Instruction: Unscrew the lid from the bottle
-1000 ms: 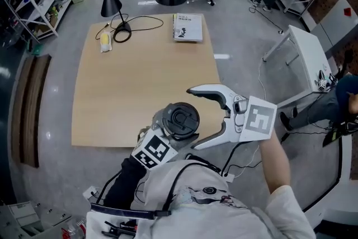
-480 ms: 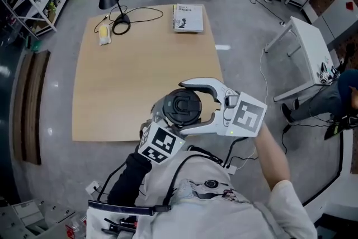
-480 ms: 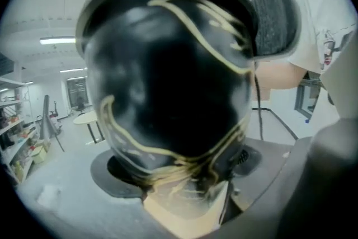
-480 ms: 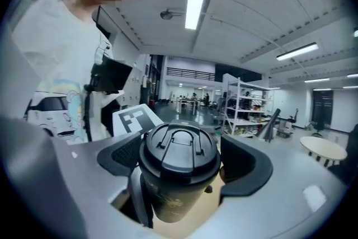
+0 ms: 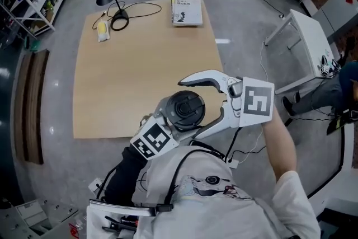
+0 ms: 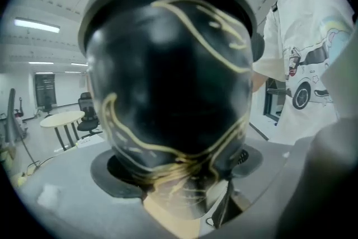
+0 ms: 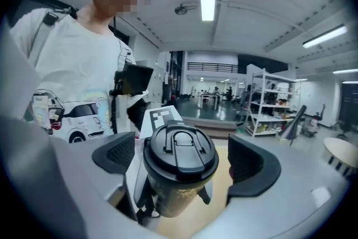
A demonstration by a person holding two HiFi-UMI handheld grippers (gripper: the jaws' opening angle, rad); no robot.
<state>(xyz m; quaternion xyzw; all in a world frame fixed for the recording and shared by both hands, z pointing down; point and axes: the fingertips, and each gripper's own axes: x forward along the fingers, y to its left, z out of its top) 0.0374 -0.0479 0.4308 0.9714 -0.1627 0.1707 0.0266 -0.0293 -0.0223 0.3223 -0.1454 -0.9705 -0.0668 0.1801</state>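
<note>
The left gripper (image 5: pixel 166 123) has its jaws clenched on the body of the black bottle (image 6: pixel 168 75) with thin gold lines, holding it in the air over the near edge of the table (image 5: pixel 123 75), close in front of the person's chest. The dark lid (image 7: pixel 180 149) sits on top of the bottle. The right gripper (image 5: pixel 189 109) has just been opening its jaws, which now stand released on either side of the lid, with a gap between each pad and the rim.

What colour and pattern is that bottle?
The bottle is black with thin gold wavy lines, clearest in the left gripper view.
</note>
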